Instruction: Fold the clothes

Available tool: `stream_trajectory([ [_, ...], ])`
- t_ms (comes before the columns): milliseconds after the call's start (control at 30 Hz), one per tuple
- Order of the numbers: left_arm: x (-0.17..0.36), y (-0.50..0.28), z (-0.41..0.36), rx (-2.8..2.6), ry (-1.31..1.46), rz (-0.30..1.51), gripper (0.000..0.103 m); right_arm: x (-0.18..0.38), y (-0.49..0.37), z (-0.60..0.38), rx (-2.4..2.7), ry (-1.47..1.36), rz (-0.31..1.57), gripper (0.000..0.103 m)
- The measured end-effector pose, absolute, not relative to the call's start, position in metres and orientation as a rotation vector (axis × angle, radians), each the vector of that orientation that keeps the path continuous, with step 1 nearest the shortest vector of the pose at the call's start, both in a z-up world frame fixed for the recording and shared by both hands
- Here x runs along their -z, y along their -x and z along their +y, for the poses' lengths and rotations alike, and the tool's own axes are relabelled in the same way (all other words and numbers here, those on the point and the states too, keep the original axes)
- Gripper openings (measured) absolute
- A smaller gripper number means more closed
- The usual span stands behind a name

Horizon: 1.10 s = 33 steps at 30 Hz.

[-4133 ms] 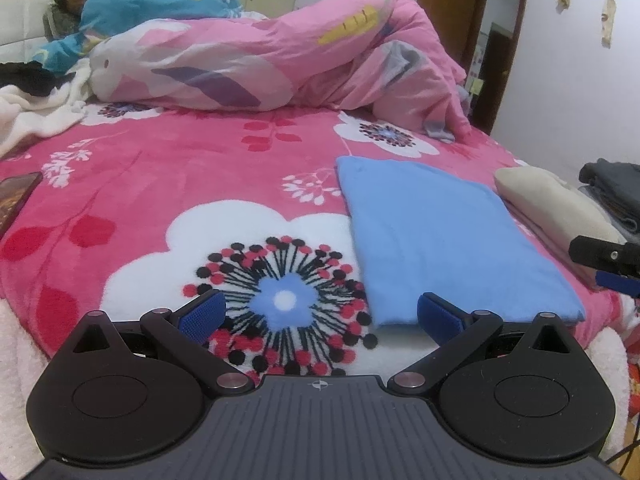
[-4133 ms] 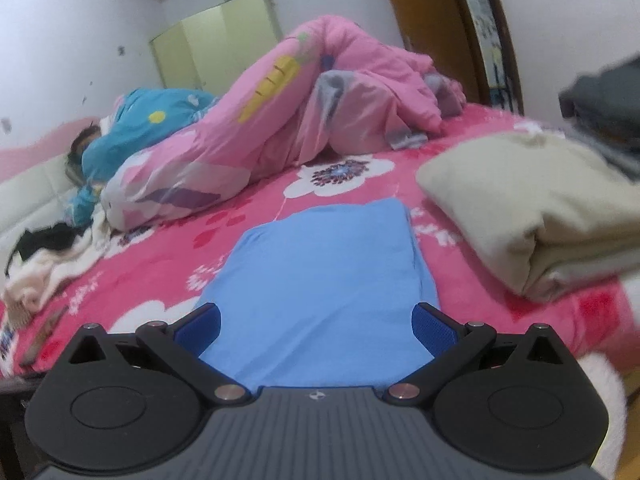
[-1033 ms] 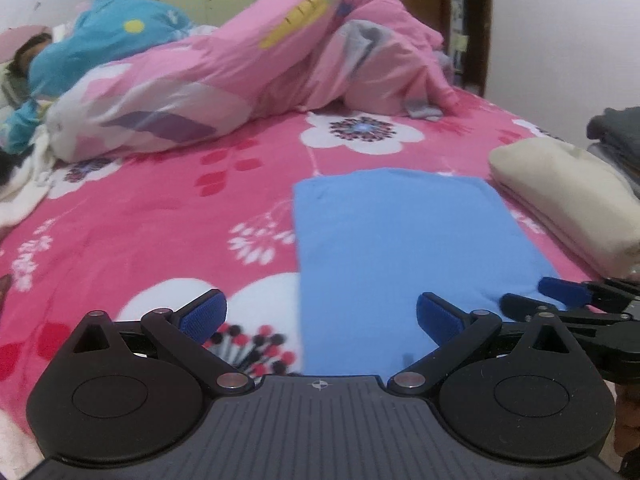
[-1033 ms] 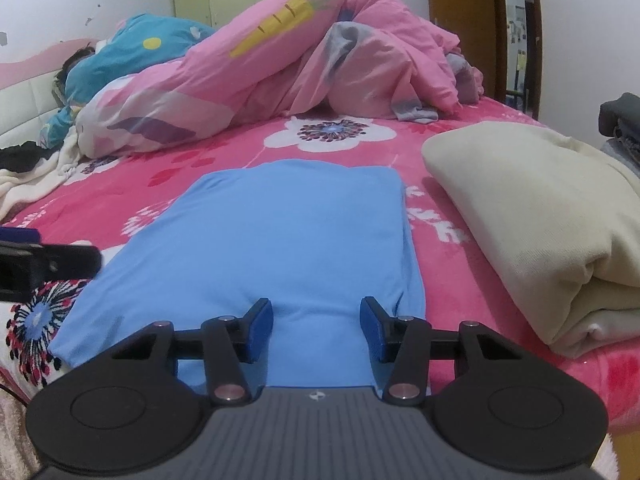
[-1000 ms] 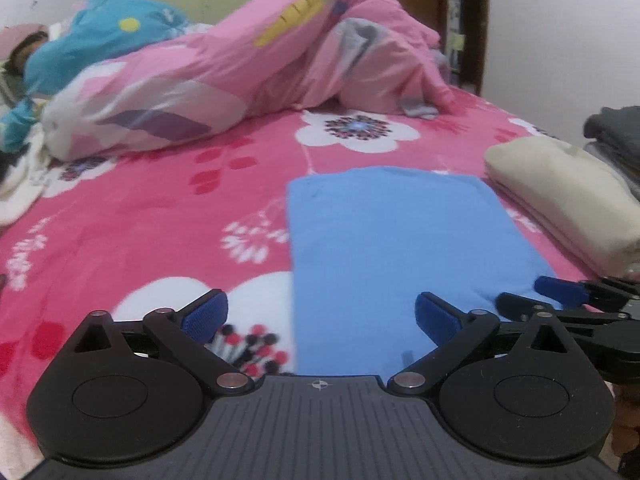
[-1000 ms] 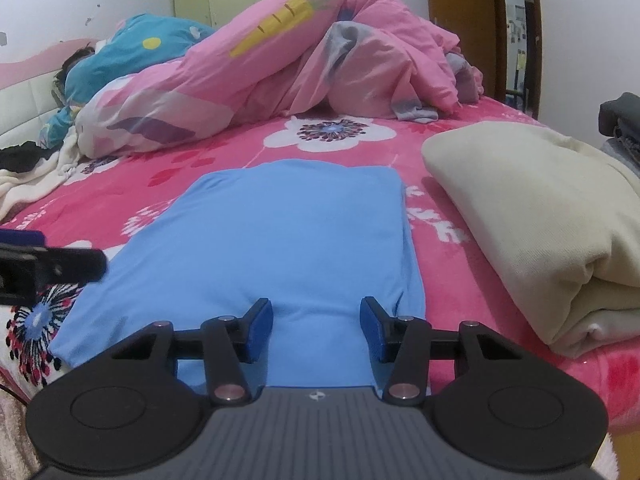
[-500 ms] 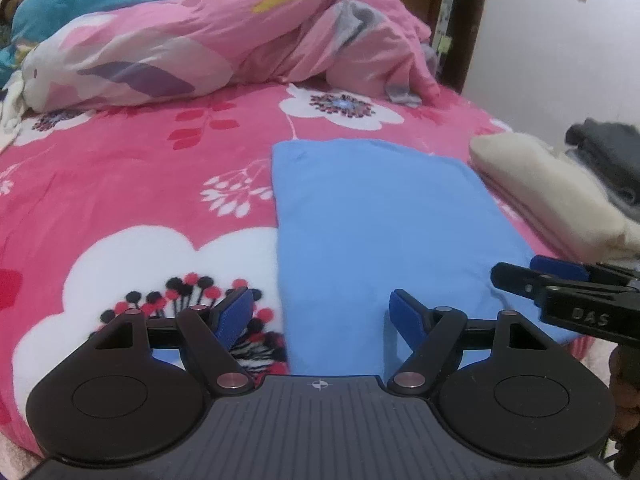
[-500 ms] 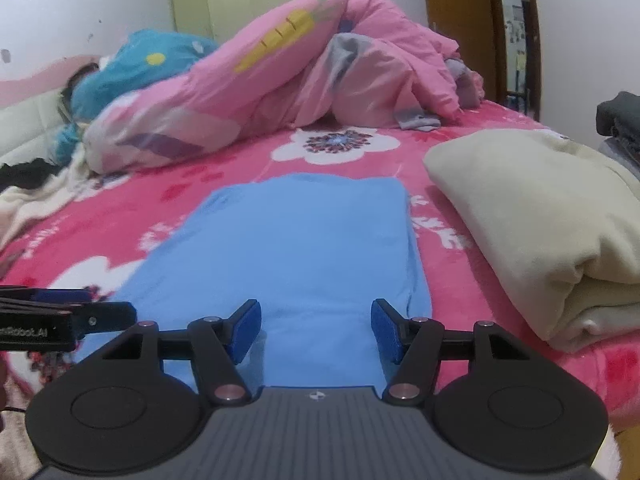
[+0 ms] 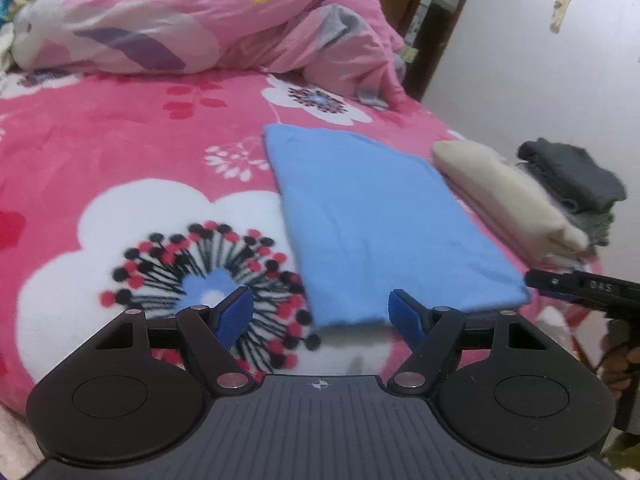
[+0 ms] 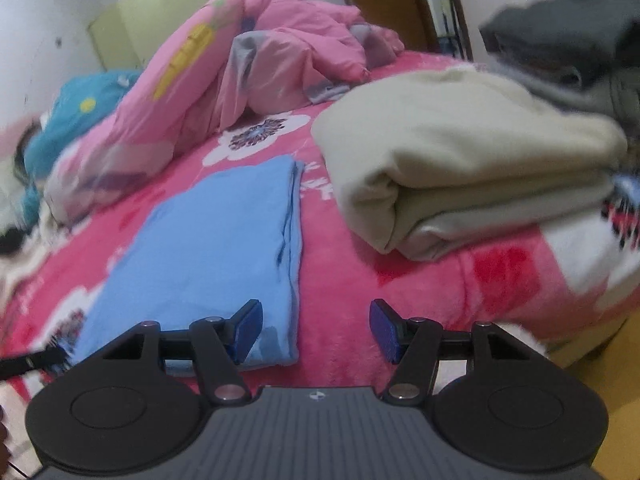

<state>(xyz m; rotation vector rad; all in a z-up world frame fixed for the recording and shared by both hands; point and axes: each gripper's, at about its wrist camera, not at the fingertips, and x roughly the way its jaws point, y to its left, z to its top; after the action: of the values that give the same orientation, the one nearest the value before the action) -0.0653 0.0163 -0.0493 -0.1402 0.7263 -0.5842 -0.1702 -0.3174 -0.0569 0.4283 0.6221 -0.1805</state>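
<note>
Left wrist view: the blue cloth [image 9: 384, 216] is laid folded on the bed [image 9: 120, 152]. Both the left gripper [image 9: 320, 314] and right gripper [image 10: 316, 330] are held open, seemingly just above its near corners, nothing gripped.

folded cloth [image 9: 384, 216] on bed [image 9: 120, 140] | stacked clothes [image 9: 504, 196] right | quilt [image 9: 200, 28] behind

I see a smooth, matt blue cloth [image 9: 384, 216] on a fuzzy fleece blanket [image 9: 120, 152]. The cream garment [image 10: 460, 168] looks soft and thick, the pink duvet [image 9: 192, 24] slightly sheeny. My fingers [image 9: 236, 312] carry blue textured pads on matt black plastic.
</note>
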Motion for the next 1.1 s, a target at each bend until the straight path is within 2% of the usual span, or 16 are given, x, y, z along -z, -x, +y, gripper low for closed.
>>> stream_trajectory([
  [133,0.050,0.068,0.011,0.579,0.110,0.725,0.075,0.059,0.170,-0.317,0.183,-0.436,0.622,0.061],
  [333,0.046,0.064,0.011,0.557,0.114,0.703,0.074,0.049,0.174,-0.303,0.160,-0.342,0.555,0.043],
  [400,0.043,0.059,0.004,0.559,0.099,0.697,0.070,0.045,0.169,-0.293,0.127,-0.298,0.528,0.038],
  [533,0.038,0.058,-0.021,0.606,0.033,0.637,0.067,0.043,0.154,-0.259,-0.007,-0.152,0.486,0.037],
  [633,0.046,0.058,-0.037,0.628,-0.037,0.646,0.066,0.056,0.146,-0.251,-0.028,-0.108,0.541,0.034],
  [733,0.059,0.059,-0.043,0.616,-0.100,0.685,0.065,0.070,0.151,-0.266,0.023,-0.141,0.603,0.015],
  [800,0.060,0.062,-0.040,0.613,-0.127,0.671,0.066,0.067,0.162,-0.279,0.057,-0.180,0.609,0.008],
  [967,0.063,0.058,-0.033,0.602,-0.094,0.706,0.070,0.041,0.175,-0.287,0.109,-0.160,0.548,0.010],
  [1100,0.063,0.057,-0.033,0.599,-0.088,0.713,0.071,0.036,0.146,-0.262,0.029,-0.069,0.503,0.010],
])
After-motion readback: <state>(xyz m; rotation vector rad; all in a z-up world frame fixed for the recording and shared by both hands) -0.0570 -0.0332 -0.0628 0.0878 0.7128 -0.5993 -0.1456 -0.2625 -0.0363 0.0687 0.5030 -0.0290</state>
